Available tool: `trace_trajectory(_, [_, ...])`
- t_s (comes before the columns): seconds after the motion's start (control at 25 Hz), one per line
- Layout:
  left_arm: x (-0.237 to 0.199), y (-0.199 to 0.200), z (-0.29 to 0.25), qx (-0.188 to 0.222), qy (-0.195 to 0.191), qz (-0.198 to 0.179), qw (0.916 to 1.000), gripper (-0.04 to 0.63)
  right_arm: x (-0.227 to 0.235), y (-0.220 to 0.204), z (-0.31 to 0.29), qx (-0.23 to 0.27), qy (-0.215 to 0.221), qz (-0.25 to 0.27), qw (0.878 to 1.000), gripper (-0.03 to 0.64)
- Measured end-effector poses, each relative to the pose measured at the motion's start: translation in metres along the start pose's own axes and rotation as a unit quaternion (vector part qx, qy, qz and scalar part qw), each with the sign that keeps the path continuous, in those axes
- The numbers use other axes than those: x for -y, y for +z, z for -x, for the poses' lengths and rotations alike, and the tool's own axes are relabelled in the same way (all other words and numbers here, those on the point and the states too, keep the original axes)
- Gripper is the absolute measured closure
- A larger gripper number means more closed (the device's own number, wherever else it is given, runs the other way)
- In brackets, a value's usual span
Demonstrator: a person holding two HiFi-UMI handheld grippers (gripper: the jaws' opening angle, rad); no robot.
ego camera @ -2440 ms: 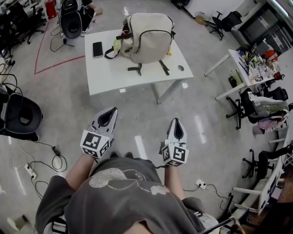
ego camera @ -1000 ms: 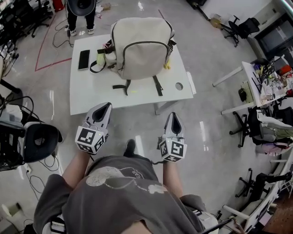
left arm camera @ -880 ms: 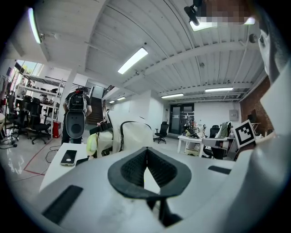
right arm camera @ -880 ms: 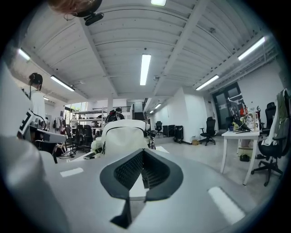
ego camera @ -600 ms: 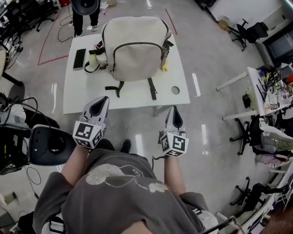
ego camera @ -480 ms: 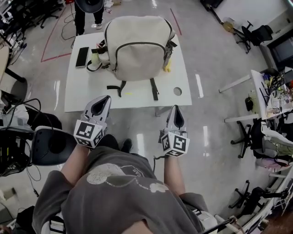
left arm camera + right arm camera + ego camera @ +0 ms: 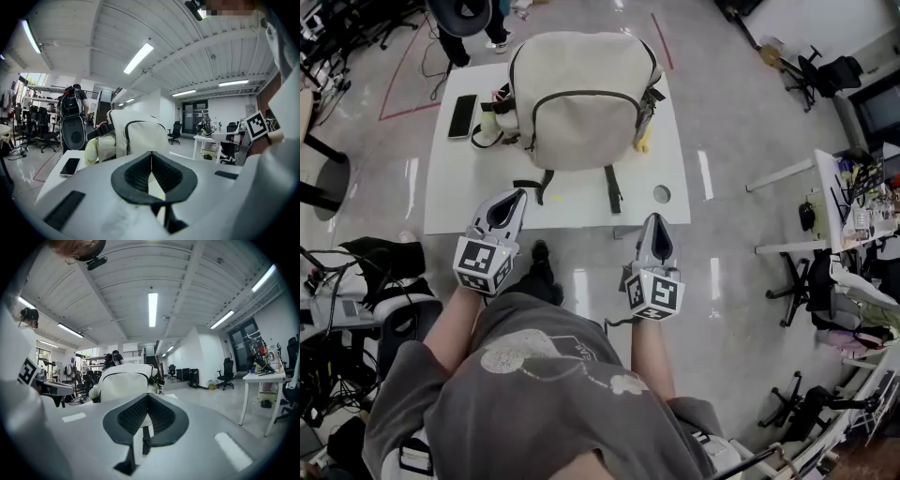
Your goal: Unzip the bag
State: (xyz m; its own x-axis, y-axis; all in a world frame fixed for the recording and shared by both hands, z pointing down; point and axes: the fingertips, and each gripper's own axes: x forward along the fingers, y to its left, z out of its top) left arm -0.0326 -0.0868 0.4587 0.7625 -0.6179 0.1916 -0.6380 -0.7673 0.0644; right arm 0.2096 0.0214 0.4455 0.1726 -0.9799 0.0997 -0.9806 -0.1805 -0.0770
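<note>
Bag: rounded cream fabric backpack (image 7: 581,112) is sitting on flat white table (image 7: 450,192).
Tongs: left gripper (image 7: 520,194) and right gripper (image 7: 653,218) are pressing jaws together, empty.
Hidden: zipper pull is eluding view.

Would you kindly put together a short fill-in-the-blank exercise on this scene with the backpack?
1. The beige backpack stands on a table whose top is coloured ____.
2. In the head view, the dark phone lies on the backpack's ____ side.
3. The left claw and the right claw hold nothing, and the jaws of both are ____.

Missing words: white; left; shut.
</note>
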Motion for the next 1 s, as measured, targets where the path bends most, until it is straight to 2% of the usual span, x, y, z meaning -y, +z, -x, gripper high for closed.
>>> trace_trajectory(0.12, [-0.006,-0.006,-0.021,-0.006,0.001,-0.007,1.0000,0.582,0.008,0.003,-0.018,-0.002,-0.002,0.007,1.000,0.617])
trace_trajectory(0.2, [-0.014,-0.008,-0.034,-0.010,0.000,-0.011,0.9999,0.540,0.009,0.005,-0.033,-0.005,0.000,0.010,1.000,0.617])
trace_trajectory(0.4, [-0.043,-0.018,-0.064,-0.025,0.008,-0.009,0.9996,0.537,0.002,0.008,-0.082,-0.013,0.010,0.015,1.000,0.617])
trace_trajectory(0.68, [-0.067,-0.046,-0.101,-0.057,0.014,-0.031,0.9978,0.497,-0.008,0.015,-0.141,-0.012,0.026,0.025,0.999,0.617])
trace_trajectory(1.0, [-0.076,-0.056,-0.130,-0.066,-0.024,-0.056,0.9959,0.480,-0.015,0.007,-0.175,-0.030,0.025,0.033,0.999,0.617])
